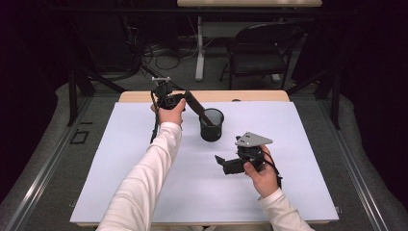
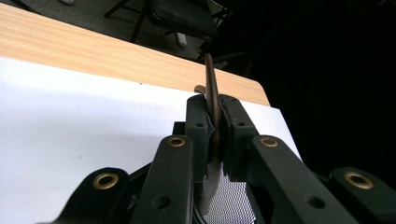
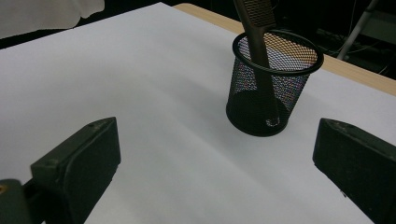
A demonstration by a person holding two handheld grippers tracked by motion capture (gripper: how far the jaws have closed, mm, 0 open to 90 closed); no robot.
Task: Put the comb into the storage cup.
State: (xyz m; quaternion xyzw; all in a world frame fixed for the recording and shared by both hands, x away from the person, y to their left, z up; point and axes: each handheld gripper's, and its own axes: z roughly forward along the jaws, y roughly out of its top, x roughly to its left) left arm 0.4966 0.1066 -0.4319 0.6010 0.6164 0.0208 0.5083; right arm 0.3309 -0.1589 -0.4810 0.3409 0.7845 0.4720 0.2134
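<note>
Left gripper (image 2: 214,140) clamped on comb (image 2: 212,100), comb's lower end inside mesh cup (image 3: 273,84) (leaning). Right gripper (image 3: 215,163) wide open, empty, cup ahead of it.

In the left gripper view, the closed left claw (image 2: 214,135) hides the middle of the thin dark brown comb (image 2: 211,81), and the black wire-mesh cup (image 2: 229,200) is cut off by the bottom edge. In the right gripper view, the top edge crops the comb's toothed end, and the right claw (image 3: 217,170) runs off the bottom and right edges.
</note>
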